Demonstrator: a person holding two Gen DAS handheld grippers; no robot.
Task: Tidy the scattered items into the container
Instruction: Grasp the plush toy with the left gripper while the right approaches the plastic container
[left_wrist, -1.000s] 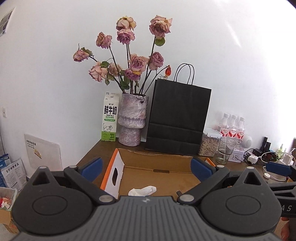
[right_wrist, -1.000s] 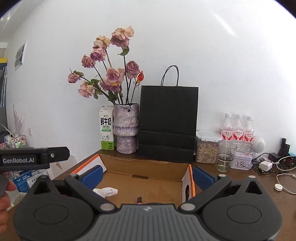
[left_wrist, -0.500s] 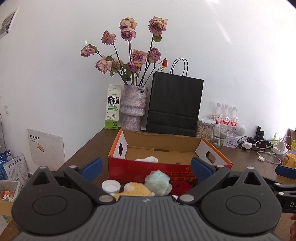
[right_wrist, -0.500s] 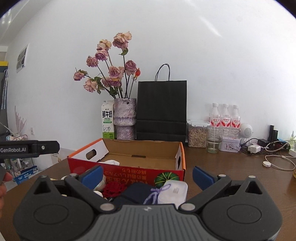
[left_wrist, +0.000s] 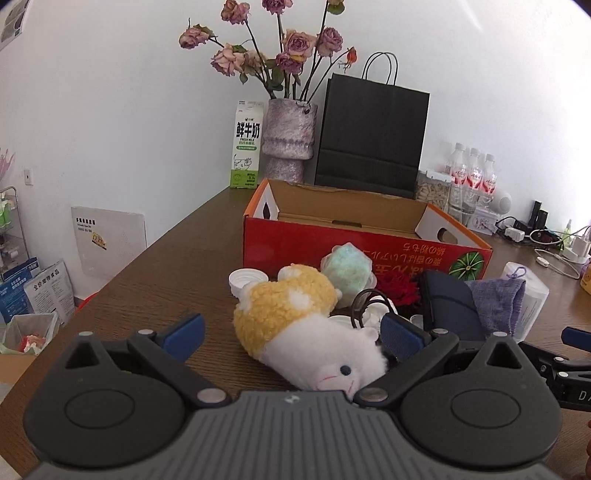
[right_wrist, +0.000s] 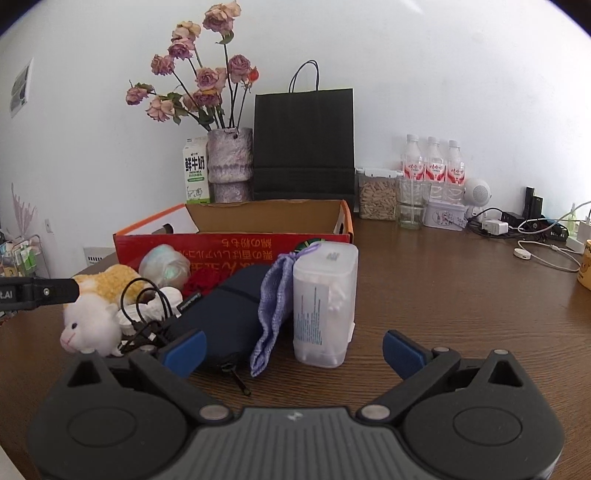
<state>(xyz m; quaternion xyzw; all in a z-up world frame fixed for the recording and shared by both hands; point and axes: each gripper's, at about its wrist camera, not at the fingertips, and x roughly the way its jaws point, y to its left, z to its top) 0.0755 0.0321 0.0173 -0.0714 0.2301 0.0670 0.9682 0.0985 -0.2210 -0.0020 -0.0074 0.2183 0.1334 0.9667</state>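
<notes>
Between the spread fingers of the left gripper (left_wrist: 291, 334), a plush hamster (left_wrist: 306, 325) is lying on its side on the wooden table (left_wrist: 177, 266), its white head nearest the camera. The jaws are standing wide apart and holding nothing; whether either pad is touching the fur cannot be told. The right gripper (right_wrist: 293, 349) is likewise gaping empty, facing a clear plastic tub (right_wrist: 325, 306) and a lilac drawstring pouch (right_wrist: 273, 295) just ahead of it, with a dark navy case (right_wrist: 221, 314) ahead and to its left. Beyond the whole cluster, the red cardboard box (left_wrist: 354, 243) is waiting open-topped.

The trouble here is likely to be crowding. A black cable (right_wrist: 147, 314) is looping right beside the plush, so a closing left pinch could be catching the cord and dragging neighbours along. The soft toy may be squashing and slipping from a shallow grip. On the right, the smooth tub looks wide for those jaws and could be tipping or sliding away when pressed.
</notes>
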